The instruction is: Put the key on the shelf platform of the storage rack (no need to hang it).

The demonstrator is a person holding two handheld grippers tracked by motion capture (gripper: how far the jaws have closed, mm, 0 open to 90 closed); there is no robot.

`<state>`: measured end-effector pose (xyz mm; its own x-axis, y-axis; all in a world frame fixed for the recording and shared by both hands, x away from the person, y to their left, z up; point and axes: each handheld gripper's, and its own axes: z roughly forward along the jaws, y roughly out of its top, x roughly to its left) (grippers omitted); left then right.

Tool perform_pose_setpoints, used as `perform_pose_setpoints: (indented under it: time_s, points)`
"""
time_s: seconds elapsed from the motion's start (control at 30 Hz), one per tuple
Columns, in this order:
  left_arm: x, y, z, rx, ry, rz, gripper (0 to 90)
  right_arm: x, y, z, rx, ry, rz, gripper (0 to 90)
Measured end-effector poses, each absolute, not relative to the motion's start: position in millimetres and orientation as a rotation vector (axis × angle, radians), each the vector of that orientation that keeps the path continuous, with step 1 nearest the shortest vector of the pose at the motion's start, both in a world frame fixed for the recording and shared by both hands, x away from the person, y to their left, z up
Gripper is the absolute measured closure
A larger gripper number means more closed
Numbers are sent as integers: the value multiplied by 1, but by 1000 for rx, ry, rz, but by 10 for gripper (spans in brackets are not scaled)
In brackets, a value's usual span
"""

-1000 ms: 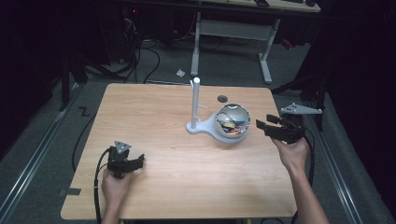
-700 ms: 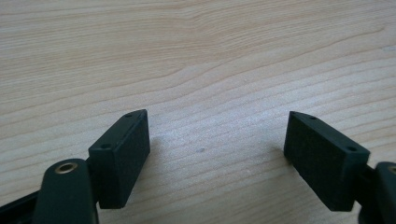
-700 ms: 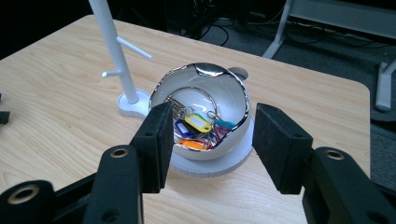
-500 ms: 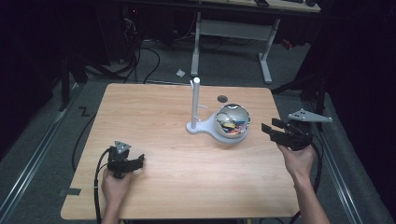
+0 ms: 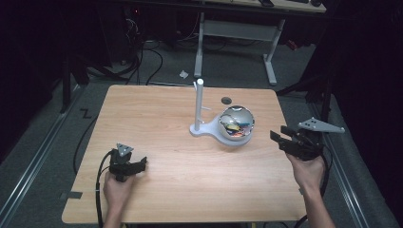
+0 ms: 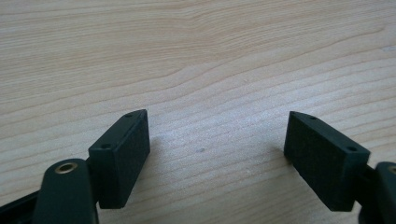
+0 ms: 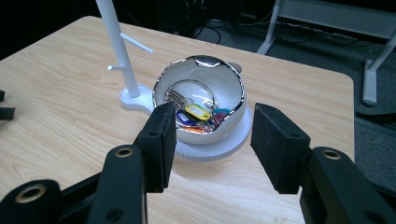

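Observation:
A shiny silver bowl [image 5: 236, 122] rests on the round white base of a stand [image 5: 198, 107] with an upright post and side pegs, right of the table's middle. In the right gripper view the bowl [image 7: 187, 81] holds several coloured key tags [image 7: 197, 112] on wire rings. My right gripper [image 5: 279, 133] hovers open at the table's right edge, a short way right of the bowl and pointing at it; its jaws [image 7: 212, 140] hold nothing. My left gripper [image 5: 140, 163] sits low at the front left, open over bare wood [image 6: 217, 154].
The wooden table [image 5: 157, 118] has a small dark round hole [image 5: 226, 100] behind the bowl. The stand's post [image 7: 116, 42] rises left of the bowl. A grey desk frame [image 5: 237, 29] and cables [image 5: 152, 57] lie on the floor beyond the table.
My right gripper has drawn back from the bowl, to the right and toward the person, staying open. The left gripper has stayed in place.

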<state>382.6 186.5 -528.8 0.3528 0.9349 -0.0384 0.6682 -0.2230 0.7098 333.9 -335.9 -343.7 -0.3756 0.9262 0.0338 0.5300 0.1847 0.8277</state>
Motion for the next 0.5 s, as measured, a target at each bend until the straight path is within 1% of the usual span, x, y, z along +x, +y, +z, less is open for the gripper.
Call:
perform_pose_setpoints:
  time_s: [0.5]
  points:
    - [383, 186, -529, 1980, 1390, 537, 230, 319, -340, -361, 1381, 1965, 1086, 512]
